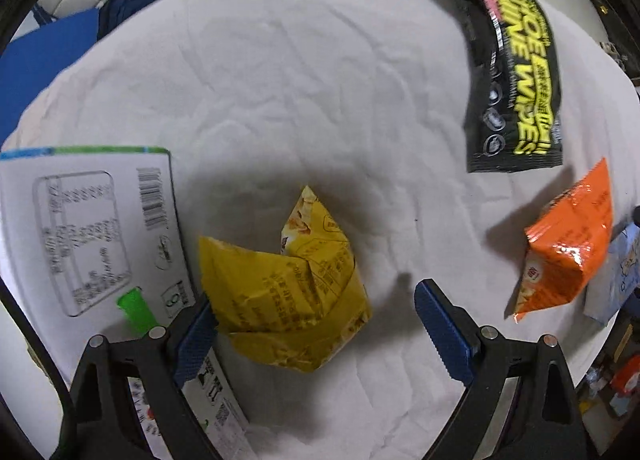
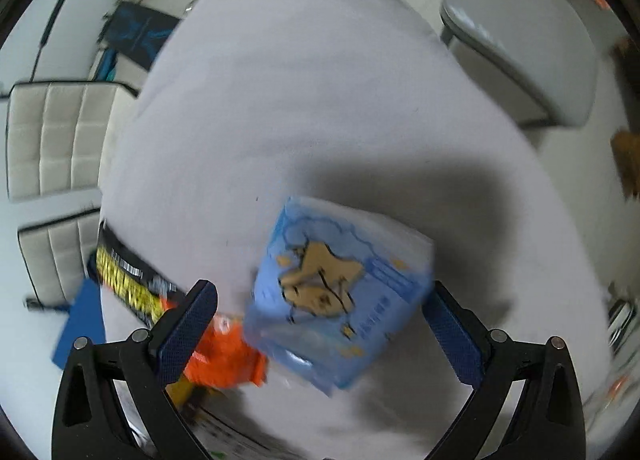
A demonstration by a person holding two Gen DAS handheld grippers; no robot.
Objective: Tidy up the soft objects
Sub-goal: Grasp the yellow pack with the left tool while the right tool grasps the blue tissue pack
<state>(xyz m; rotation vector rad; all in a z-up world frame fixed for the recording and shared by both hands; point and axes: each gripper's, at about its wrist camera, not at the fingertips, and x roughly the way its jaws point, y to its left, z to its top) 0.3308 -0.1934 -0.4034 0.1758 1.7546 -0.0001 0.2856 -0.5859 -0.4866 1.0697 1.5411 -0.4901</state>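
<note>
My left gripper [image 1: 316,324] is spread wide around the crumpled yellow foil snack bag [image 1: 292,288] on the white-clothed counter [image 1: 280,100], its left pad touching the bag. My right gripper [image 2: 320,334] gapes wide too, straddling a pale blue soft packet [image 2: 340,300], without clamping it.
</note>
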